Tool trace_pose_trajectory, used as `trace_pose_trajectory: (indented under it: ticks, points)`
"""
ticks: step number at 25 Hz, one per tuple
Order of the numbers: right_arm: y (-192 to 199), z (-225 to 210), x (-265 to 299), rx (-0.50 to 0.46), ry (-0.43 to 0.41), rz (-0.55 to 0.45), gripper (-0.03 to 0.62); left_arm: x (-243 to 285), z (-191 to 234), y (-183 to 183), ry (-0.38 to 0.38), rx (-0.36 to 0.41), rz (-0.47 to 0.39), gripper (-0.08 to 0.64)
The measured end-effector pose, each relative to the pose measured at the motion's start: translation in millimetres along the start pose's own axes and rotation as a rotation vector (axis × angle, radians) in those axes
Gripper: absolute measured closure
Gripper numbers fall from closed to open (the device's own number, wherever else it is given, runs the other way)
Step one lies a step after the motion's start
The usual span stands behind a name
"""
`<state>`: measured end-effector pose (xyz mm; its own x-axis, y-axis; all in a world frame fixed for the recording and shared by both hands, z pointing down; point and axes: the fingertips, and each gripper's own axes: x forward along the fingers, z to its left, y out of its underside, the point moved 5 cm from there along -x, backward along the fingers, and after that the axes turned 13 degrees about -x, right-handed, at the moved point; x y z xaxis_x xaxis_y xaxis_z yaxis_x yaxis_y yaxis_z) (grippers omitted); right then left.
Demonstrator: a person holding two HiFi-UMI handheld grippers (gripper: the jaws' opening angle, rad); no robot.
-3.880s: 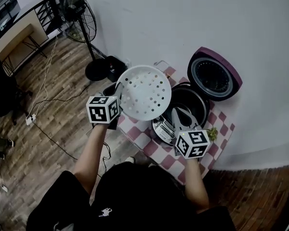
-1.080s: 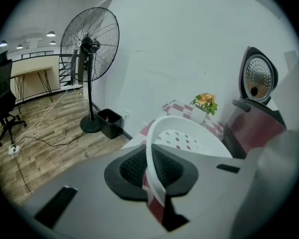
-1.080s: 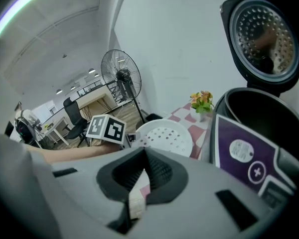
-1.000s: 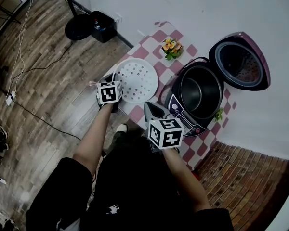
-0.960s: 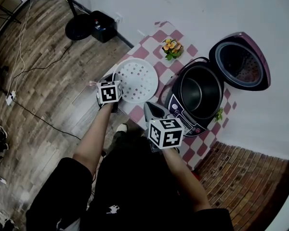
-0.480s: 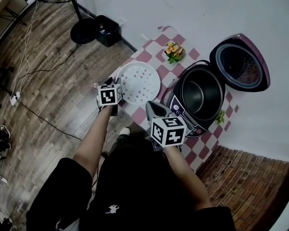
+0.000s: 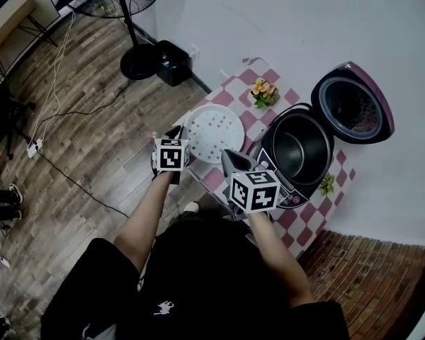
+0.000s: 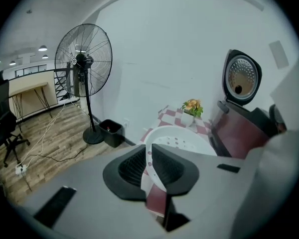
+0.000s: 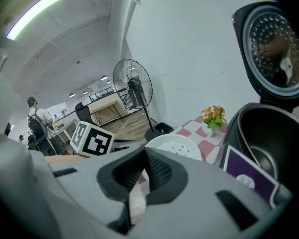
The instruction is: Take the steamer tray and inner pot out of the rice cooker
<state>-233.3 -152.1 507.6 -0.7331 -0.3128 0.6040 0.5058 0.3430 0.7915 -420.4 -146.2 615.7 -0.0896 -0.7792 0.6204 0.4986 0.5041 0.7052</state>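
Steamer tray [image 7: 214, 133] now tableside, in left tongs [image 7: 176, 134]

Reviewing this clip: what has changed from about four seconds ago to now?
The steamer tray, earlier held up beside the rice cooker, has moved left and down to the checkered table. The left gripper is still clamped on its rim. The right gripper has drawn back from the cooker's front, jaws together and empty. Unchanged: the inner pot sits in the cooker and the lid is open.
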Motion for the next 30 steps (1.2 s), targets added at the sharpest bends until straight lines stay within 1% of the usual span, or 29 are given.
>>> trace_pose_trajectory:
  ticks: [5, 8, 13, 17, 25, 27, 30]
  points:
    - [-6.2, -1.0, -4.8, 0.001, -0.025, -0.037, 0.591, -20.9, -9.6, -13.5, 0.006, 0.046, -0.041, 0.549]
    - [-10.0, -2.7, -8.4, 0.008, -0.035, -0.064, 0.591, -35.3, -13.2, -21.1, -0.002, 0.063, -0.066, 0.551]
    - [-14.4, -9.8, -23.5, -0.001, -0.044, -0.100, 0.591, -58.2, -24.5, -29.0, 0.000, 0.056, -0.111, 0.555]
    - [-21.7, -19.8, -45.8, -0.024, -0.065, -0.153, 0.591, -77.5, -41.3, -36.6, 0.006, 0.039, -0.157, 0.555]
    - [-26.5, -49.2, -94.0, -0.057, -0.065, -0.238, 0.591, -112.5, -89.6, -47.1, 0.044, 0.018, -0.232, 0.557]
    - [-26.1, -59.5, -105.3, -0.057, -0.055, -0.255, 0.591, -118.2, -105.0, -47.6, 0.064, 0.039, -0.229, 0.557]
    - [-24.3, -77.9, -120.8, -0.061, -0.035, -0.272, 0.591, -124.1, -128.6, -50.0, 0.082, 0.093, -0.238, 0.557]
